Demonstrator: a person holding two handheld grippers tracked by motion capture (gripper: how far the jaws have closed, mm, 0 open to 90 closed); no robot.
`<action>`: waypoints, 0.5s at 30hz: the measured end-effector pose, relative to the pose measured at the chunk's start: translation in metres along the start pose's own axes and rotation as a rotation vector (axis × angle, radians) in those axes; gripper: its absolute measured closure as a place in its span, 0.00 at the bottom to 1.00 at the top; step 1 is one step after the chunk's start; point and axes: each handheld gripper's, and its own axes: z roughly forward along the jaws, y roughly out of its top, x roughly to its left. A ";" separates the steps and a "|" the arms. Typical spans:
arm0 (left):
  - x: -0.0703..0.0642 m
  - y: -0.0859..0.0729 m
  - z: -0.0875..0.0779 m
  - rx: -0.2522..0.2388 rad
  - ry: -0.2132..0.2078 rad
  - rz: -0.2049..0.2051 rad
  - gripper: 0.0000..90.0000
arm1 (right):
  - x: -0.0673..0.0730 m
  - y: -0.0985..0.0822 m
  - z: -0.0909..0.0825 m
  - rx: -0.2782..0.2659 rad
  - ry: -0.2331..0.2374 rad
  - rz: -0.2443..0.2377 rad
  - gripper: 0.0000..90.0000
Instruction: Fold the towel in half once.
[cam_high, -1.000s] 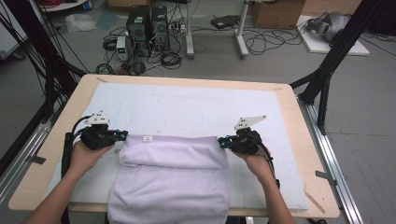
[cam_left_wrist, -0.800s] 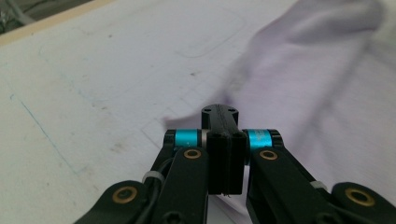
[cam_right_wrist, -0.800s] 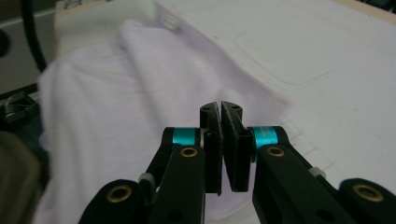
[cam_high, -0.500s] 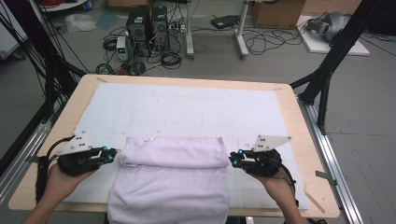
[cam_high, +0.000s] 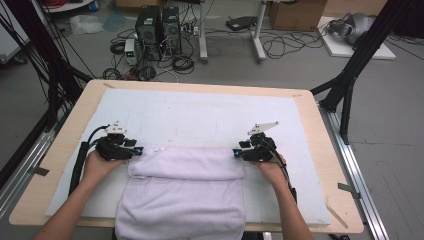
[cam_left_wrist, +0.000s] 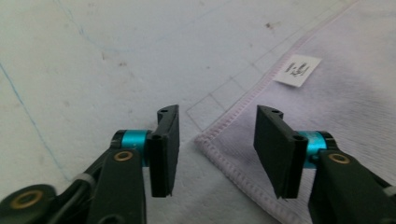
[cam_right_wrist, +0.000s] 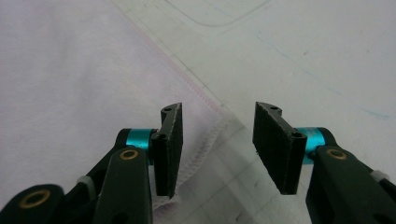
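Starting nearest the person, the pale lilac towel (cam_high: 185, 192) droops over the front edge of the tabletop (cam_high: 320, 130), its far part folded back on itself into a soft band. It looks light, limp and plush, so it will sag and crease wherever it is lifted, not slip; the hemmed corners are the sensible places to pinch. At that band's left end the left tool (cam_high: 138, 150) sits with jaws parted, having just been opening, and the left gripper view shows the stitched towel corner (cam_left_wrist: 210, 140) lying between them, unpinched, a small white label (cam_left_wrist: 297, 71) just beyond. Opposite, the right tool (cam_high: 235, 153) has likewise just been opening, released, with the hem (cam_right_wrist: 205, 140) running under its gap. Farther off lies bare white mat (cam_high: 210, 112), and no container stands on it.
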 end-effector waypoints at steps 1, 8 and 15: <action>-0.002 0.000 0.001 0.000 0.014 0.024 0.55 | -0.001 0.000 0.001 0.007 0.001 0.000 0.60; -0.011 0.003 0.001 0.006 -0.023 0.062 0.95 | 0.005 0.001 0.007 0.033 0.072 -0.019 0.96; -0.017 0.009 -0.039 -0.094 -0.056 0.064 0.96 | 0.021 0.008 -0.026 -0.065 0.122 -0.068 0.96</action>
